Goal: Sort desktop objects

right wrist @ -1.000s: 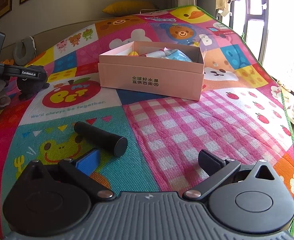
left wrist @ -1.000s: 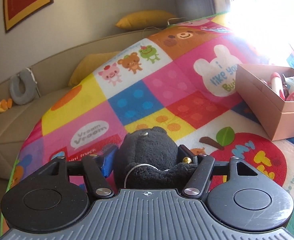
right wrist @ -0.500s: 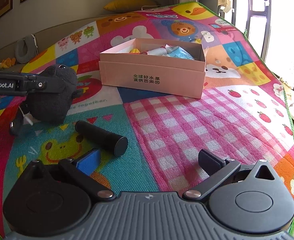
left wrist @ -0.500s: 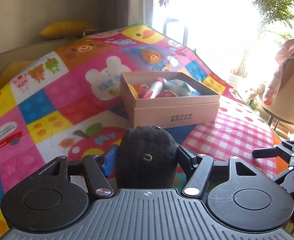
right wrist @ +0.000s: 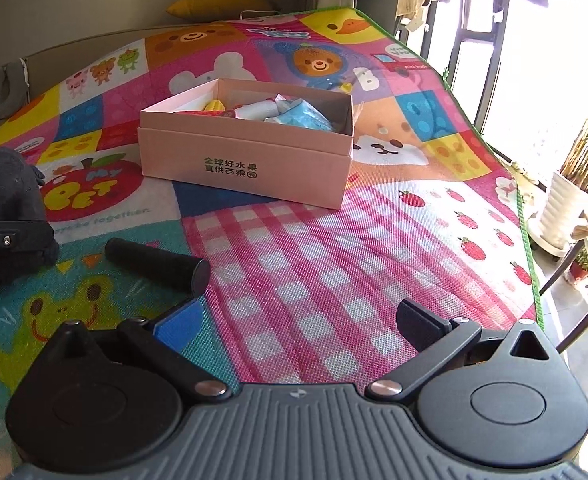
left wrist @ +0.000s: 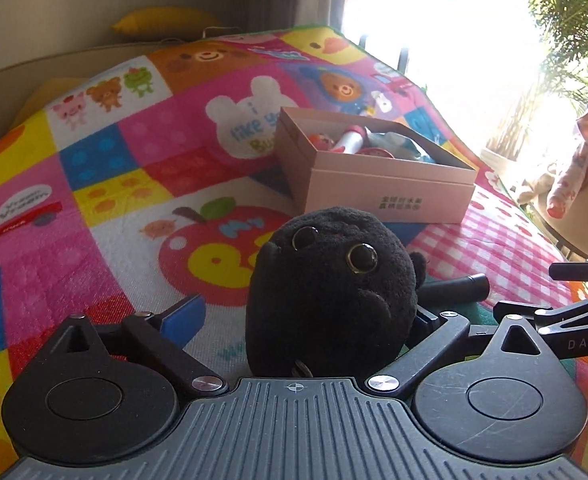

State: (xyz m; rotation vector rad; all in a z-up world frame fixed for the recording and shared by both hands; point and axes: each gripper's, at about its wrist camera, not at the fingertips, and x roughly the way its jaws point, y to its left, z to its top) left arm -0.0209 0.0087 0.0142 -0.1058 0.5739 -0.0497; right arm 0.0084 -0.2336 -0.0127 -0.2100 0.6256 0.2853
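Observation:
A black plush toy [left wrist: 330,288] with two shiny eyes stands on the play mat between the fingers of my left gripper [left wrist: 306,316]. The jaws are opening: the blue left pad [left wrist: 183,314] stands clear of the plush, and the right finger is close beside it. The right wrist view has the same plush [right wrist: 5,200] at its left edge. Beyond it sits an open pink box [left wrist: 374,184] holding several small items. My right gripper [right wrist: 294,316] is open over the pink checked patch with nothing between its fingers. A black cylinder [right wrist: 157,260] lies just ahead of its left finger.
The colourful play mat [right wrist: 334,260] covers the whole surface; its green edge runs along the right. Past that edge are a white plant pot [right wrist: 562,208] and chair legs. A beige sofa with a yellow cushion [left wrist: 165,24] lies behind.
My left gripper swung right toward the pink box and its jaws spread off the plush, which turned its eyes to the camera. The right gripper barely moved.

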